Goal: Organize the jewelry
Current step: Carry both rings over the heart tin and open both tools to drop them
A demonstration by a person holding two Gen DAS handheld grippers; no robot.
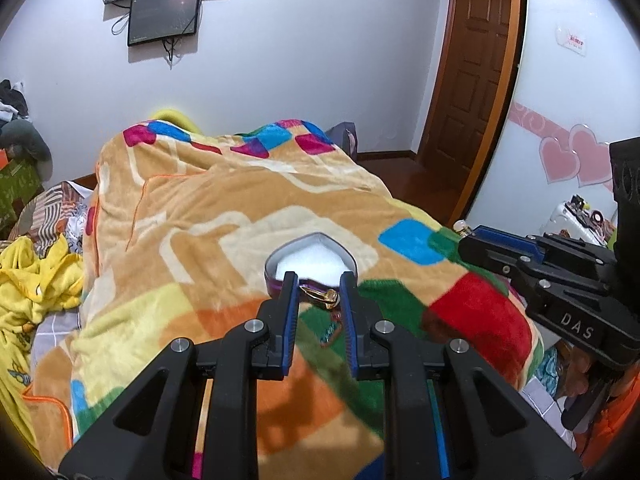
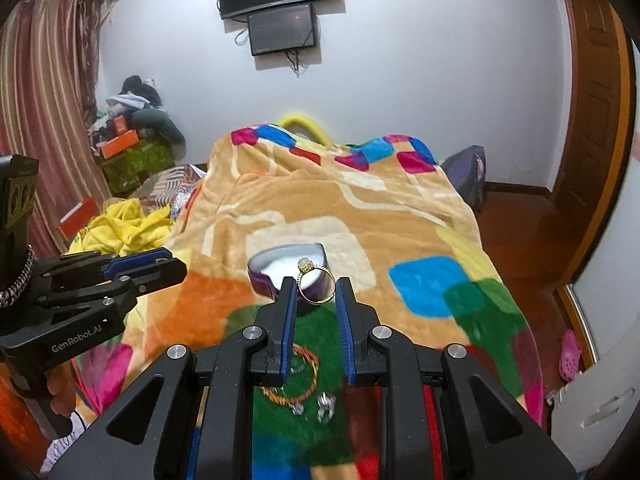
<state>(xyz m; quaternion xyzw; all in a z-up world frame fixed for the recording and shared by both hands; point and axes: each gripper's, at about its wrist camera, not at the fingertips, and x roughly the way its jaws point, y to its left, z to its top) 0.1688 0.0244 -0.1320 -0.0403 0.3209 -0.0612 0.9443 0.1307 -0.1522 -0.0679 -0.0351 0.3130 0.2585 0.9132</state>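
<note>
heart box (image 1: 308, 258) near rim hidden | bracelet (image 2: 306, 376) blurred, partly covered

White walls (image 2: 420, 80) — wooden door (image 1: 476, 64), striped curtain (image 2: 44, 80)

A: What is the container? 
B: A heart-shaped jewelry box (image 2: 288, 266), open, with a purple outer wall, a grey rim and a white padded interior, resting on the patterned blanket.

A: Which piece is nearest it? 
B: A gold ring (image 2: 316, 282) bearing a pale round stone, tilted upright, in front of the box's near wall in the right wrist view; whether it touches the box cannot be told. In the left wrist view it (image 1: 322, 296) lies just beside the box (image 1: 310, 258).

A: And the remainder? 
B: A coiled gold chain (image 2: 304, 376) and two silver pieces (image 2: 314, 404), blurred, lie nearer the camera, apart from the box.
</note>
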